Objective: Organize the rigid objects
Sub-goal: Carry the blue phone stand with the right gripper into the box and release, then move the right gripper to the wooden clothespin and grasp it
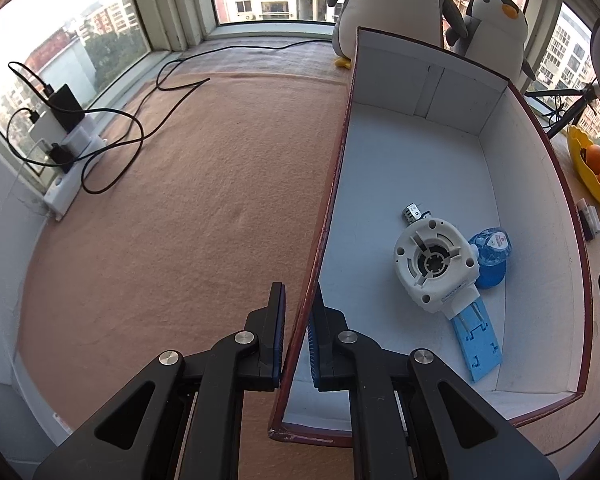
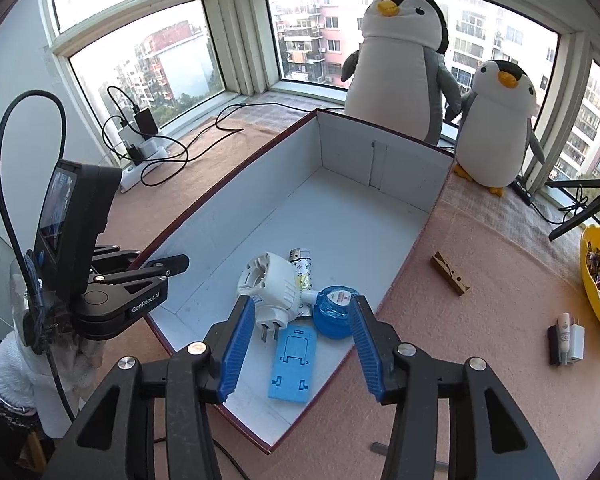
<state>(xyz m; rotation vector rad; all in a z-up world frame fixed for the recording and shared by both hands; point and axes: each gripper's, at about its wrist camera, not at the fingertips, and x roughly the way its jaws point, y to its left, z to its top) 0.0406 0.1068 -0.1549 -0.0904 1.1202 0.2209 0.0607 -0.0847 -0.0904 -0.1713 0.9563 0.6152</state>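
- Your left gripper (image 1: 298,330) is clamped on the box (image 1: 328,208) wall, lower centre.
- Your right gripper (image 2: 300,346) hangs half open, empty, above the blue stand (image 2: 290,362) inside the box.
- Only the right view shows the clothespin (image 2: 451,274), right of the box.

Two plush penguins (image 2: 400,64), fruit bowl (image 2: 594,280), cables (image 1: 112,128)

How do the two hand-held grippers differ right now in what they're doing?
The left hand-held gripper is shut, pinching the side wall of the white-lined cardboard box; the right hand-held gripper is open and holds nothing. The left sits at the box's edge; the right hovers over the blue plastic phone stand and white plug-in device inside. Both have blue ribbed pads and black frames.
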